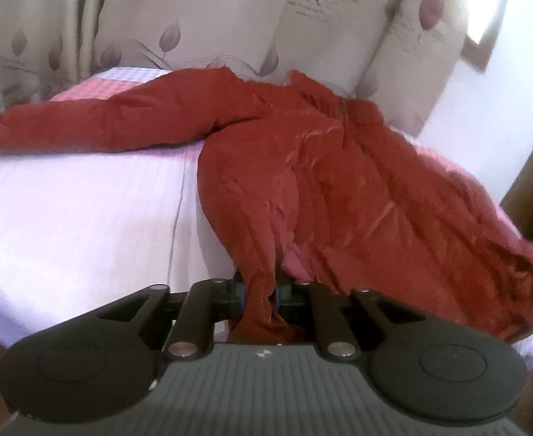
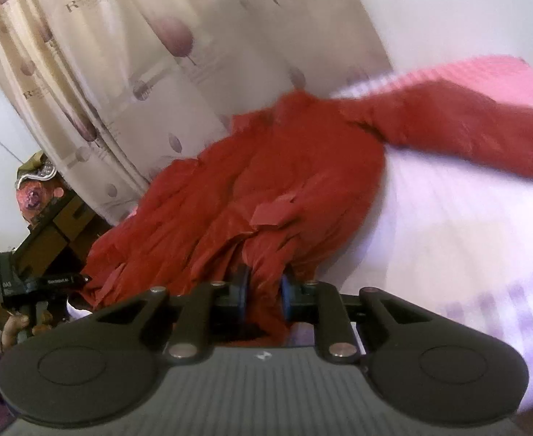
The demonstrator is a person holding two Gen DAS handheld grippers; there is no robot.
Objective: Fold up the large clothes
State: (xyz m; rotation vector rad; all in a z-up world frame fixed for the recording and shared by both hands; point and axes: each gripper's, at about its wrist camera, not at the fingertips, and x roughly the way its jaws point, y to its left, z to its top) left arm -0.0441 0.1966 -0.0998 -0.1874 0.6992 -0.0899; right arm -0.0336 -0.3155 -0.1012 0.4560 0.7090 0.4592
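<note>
Left claw: left gripper [image 1: 259, 296] has its two jaws clamped on a bunched fold of the red jacket [image 1: 321, 181] at the hem nearest the camera; cloth fills the gap between the pads.
Right claw: right gripper [image 2: 264, 299] is likewise pinched tight on a gathered piece of the same jacket [image 2: 266, 181], cloth squeezed between both pads.
Count: two grippers, one jacket, one bed, one curtain.
Jacket: puffy and quilted, lying crumpled on the bed [image 1: 77, 200]; in the left wrist view its body sits to the right of the middle, and one sleeve [image 1: 95, 123] stretches flat out to the left.
Bed: pale sheet with fine stripes, plus a pink striped patch [image 1: 95, 89] behind the sleeve.
Around: cream curtain [image 1: 193, 21] with purple leaf print and lettering hangs behind the bed; a wooden frame edge [image 1: 532, 181] stands at the right.
In the way: in the right wrist view, wooden furniture [image 2: 55, 225] with floral fabric on it stands left of the jacket, just beside it.
Other gripper: the left gripper shows there at the far left edge [image 2: 30, 283], a hand [image 2: 15, 327] below it.
Hard to make out: right wrist view is blurred; the jacket's second sleeve cannot be picked out; the far sleeve end is cut off at the right edge.
</note>
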